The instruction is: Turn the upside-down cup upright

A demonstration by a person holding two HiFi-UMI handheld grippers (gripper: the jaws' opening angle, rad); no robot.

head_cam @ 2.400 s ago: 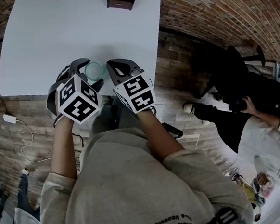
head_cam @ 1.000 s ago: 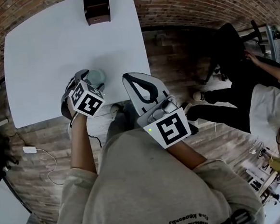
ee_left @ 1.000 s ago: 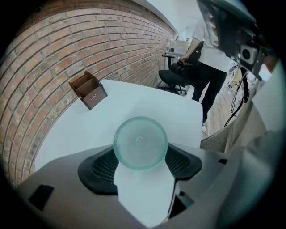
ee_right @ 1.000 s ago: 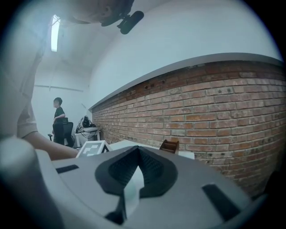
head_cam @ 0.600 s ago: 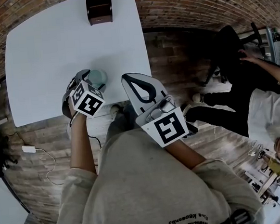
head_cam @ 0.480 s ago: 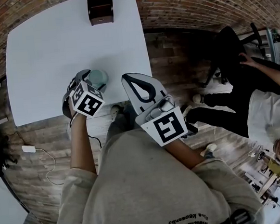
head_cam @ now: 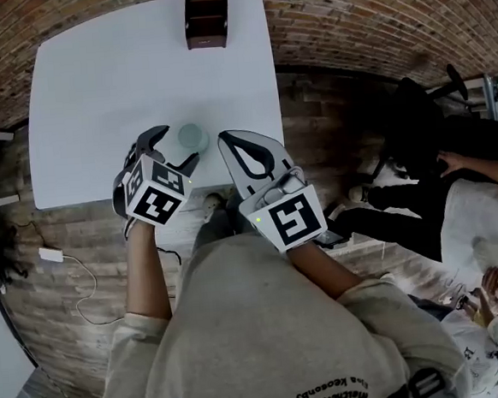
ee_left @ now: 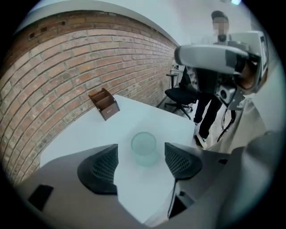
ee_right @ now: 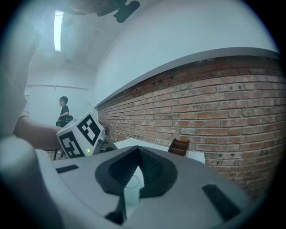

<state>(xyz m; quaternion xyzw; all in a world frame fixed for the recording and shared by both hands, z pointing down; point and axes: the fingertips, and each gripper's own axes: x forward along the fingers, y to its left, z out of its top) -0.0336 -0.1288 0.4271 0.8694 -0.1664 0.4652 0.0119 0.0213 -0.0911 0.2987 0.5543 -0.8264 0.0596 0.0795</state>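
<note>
Starting at the left, the left gripper is pointing steeply down at the white table near its close edge. Its jaws are standing wide apart, released, and are gripping nothing. The cup, a pale translucent tumbler, is standing on the table just ahead of this gripper's tips, centred on the gap between them. Neither pad is touching the cup; bare table is showing on both sides of it. Whether the cup's mouth is facing up or down cannot be told from these views. Well beyond the cup, along the line of the jaws, a brown wooden organizer is sitting at the far edge of the table, in front of the brick wall.

To the right, the right gripper is pointing almost level over the table edge. Its jaws are pressing together, clenched, and are holding nothing. The cup is standing ahead of the tips and below them, apart from the jaws. The marker cube of the left gripper is showing to the left of the right gripper's jaws.
</note>
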